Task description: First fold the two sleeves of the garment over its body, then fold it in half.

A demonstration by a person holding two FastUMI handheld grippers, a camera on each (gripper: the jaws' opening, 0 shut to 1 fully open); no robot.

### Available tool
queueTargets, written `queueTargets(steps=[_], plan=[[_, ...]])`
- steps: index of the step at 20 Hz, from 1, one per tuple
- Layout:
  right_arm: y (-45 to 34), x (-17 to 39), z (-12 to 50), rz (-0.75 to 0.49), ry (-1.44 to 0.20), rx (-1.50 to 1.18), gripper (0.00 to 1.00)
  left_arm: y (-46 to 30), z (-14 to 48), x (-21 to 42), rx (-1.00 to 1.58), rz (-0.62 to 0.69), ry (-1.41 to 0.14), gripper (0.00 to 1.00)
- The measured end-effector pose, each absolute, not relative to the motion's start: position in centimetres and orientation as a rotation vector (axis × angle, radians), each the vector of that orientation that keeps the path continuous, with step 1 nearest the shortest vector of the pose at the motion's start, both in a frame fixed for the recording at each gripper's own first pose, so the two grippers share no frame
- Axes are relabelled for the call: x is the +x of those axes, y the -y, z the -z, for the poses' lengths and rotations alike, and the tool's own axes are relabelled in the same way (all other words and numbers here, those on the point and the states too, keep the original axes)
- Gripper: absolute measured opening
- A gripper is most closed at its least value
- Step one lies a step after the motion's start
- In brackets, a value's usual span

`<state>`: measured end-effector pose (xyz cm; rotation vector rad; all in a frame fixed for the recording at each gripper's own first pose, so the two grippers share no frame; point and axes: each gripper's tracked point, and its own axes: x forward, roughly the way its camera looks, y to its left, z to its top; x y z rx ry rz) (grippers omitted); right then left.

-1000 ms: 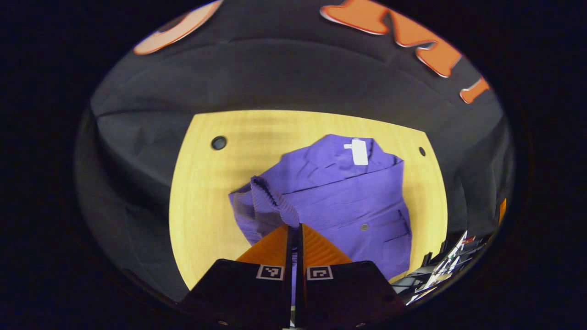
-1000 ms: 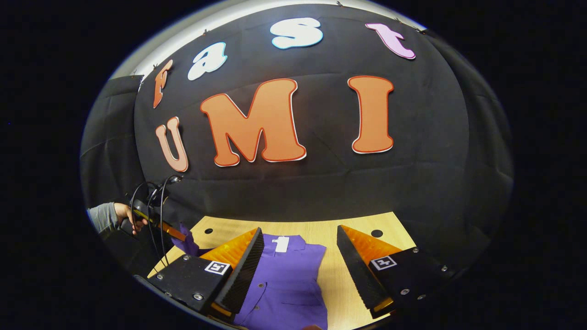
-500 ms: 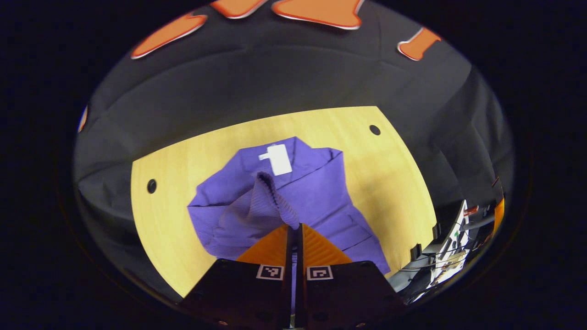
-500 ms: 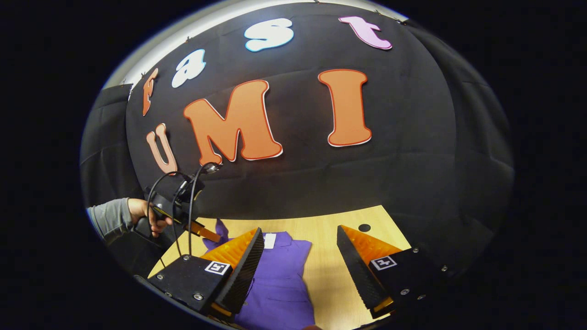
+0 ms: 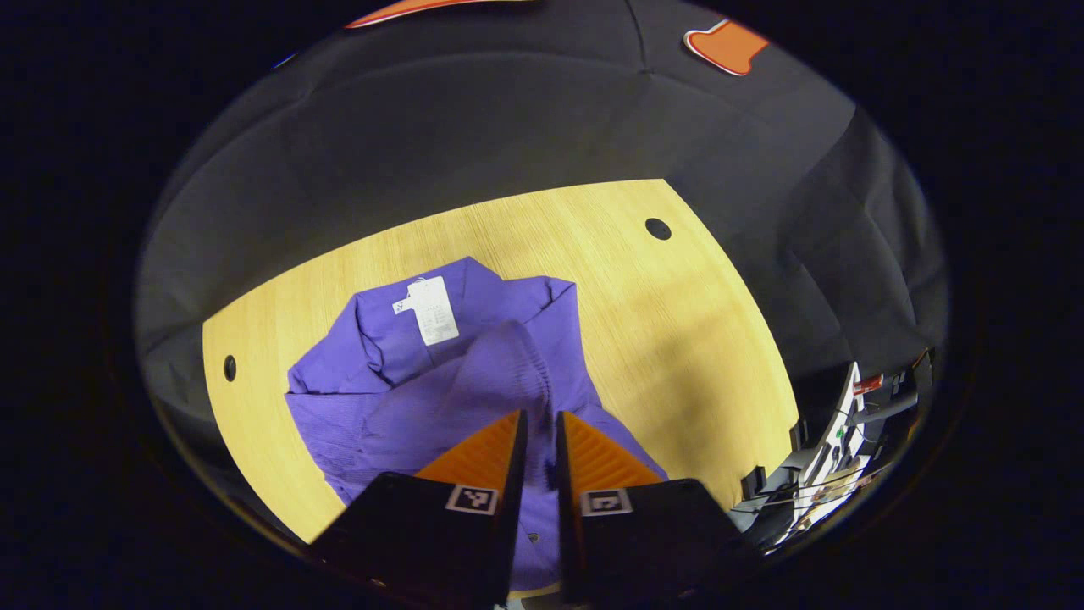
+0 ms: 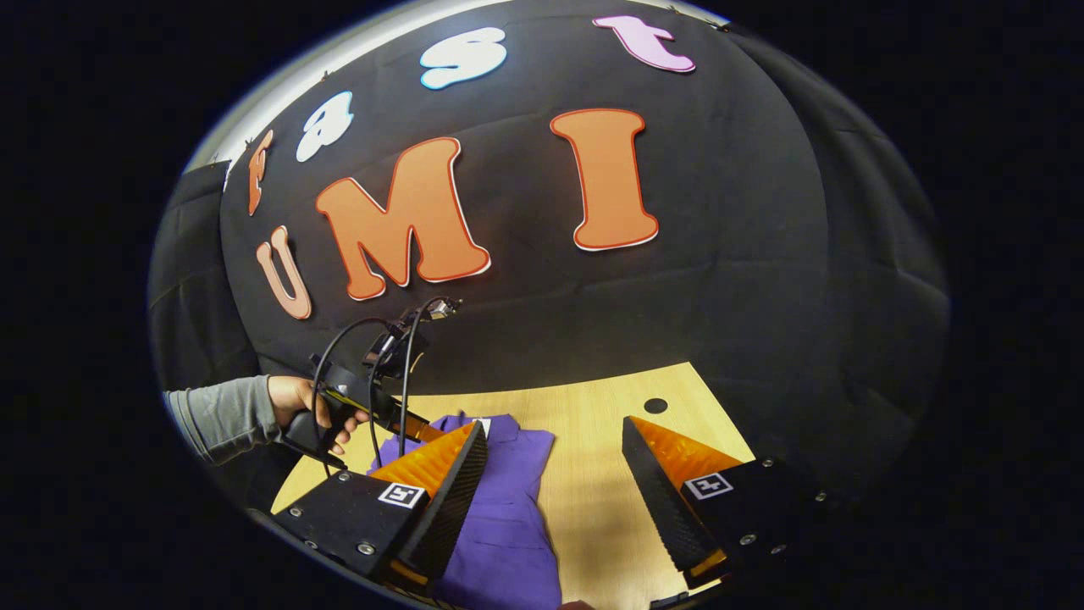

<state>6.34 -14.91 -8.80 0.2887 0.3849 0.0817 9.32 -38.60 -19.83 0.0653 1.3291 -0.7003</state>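
A purple garment [image 5: 398, 398] lies on the yellow wooden table [image 5: 669, 330], collar and white tag [image 5: 432, 309] toward the far side. Its ribbed sleeve [image 5: 500, 364] rests folded over the body, just ahead of my left gripper [image 5: 539, 419]. The left jaws stand slightly apart, with nothing pinched between them. In the right gripper view the garment [image 6: 508, 491] lies below my right gripper [image 6: 555, 440], which hovers wide open above the shirt's right edge and the bare table [image 6: 593, 483]. A hand [image 6: 296, 402] holds the left gripper [image 6: 381, 407] over the collar end.
Round holes [image 5: 657, 228] [image 5: 229, 368] mark the table's far corners, and one hole [image 6: 655, 405] shows beyond my right fingers. Black cloth walls close in behind the table. Cables and equipment [image 5: 847, 440] sit past the table's right edge.
The left gripper carried the sleeve across onto the body, lowered it, and its jaws parted, letting the cuff go. The right gripper stayed open and drifted slightly.
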Motion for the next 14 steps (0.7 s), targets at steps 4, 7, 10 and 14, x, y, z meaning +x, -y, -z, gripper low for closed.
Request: queueTargets(steps=[4, 7, 10, 14], plan=[[13.8, 6.5, 9.7, -0.098, -0.41, 0.259, 0.96, 36.5, 18.7, 9.2, 0.059, 0.688, -1.257, 0.69], [12.4, 6.1, 11.1, -0.114, -0.453, 0.236, 0.95, 32.0, 18.0, 8.5, 0.07, 0.634, -1.217, 0.96], [10.3, 5.4, 13.7, -0.136, -0.532, 0.217, 0.95, 26.2, 18.4, 6.7, 0.09, 0.549, -1.203, 0.97], [8.0, 3.8, 17.4, -0.144, -0.639, 0.189, 0.96, 18.3, 21.2, 2.8, 0.053, 0.397, -1.236, 0.99]])
